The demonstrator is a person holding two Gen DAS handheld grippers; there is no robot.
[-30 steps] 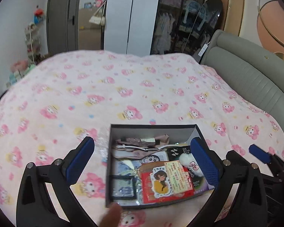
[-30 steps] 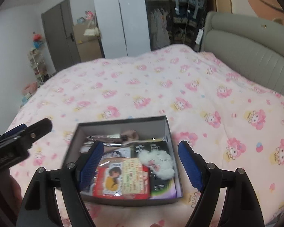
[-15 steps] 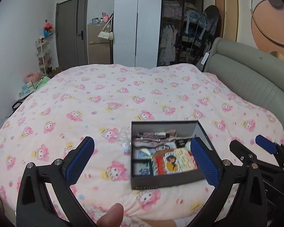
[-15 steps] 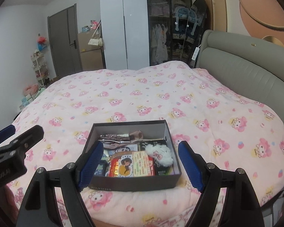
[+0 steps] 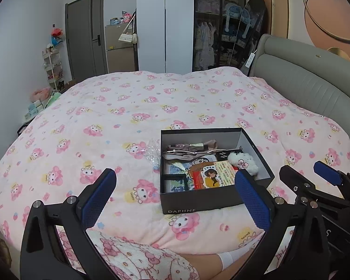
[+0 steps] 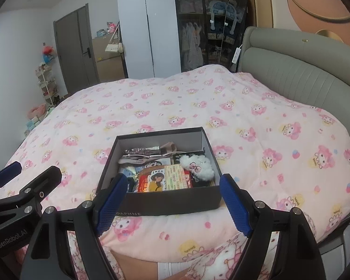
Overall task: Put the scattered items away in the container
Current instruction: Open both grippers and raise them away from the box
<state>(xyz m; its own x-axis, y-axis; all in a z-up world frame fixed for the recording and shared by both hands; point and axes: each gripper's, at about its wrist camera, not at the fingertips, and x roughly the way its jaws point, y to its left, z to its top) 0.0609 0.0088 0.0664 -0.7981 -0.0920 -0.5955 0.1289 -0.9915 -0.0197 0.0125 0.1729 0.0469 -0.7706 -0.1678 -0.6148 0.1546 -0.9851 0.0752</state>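
Note:
A dark open box marked DAPHNE sits on the pink patterned bed, near its front edge. It also shows in the right wrist view. It holds several small items: a red card pack, a white fluffy charm, cables and cloth. A clear plastic wrapper lies on the bed just left of the box. My left gripper is open and empty, held back from the box above the bed edge. My right gripper is open and empty, in front of the box.
The grey padded headboard borders the bed on the right. A wardrobe and door stand beyond the far side. A white shelf rack is at the far left. The person's legs in patterned pyjamas are below the grippers.
Both grippers have pulled back and up from close over the box to beyond the bed's front edge. Both stay open and empty. The box has not moved.

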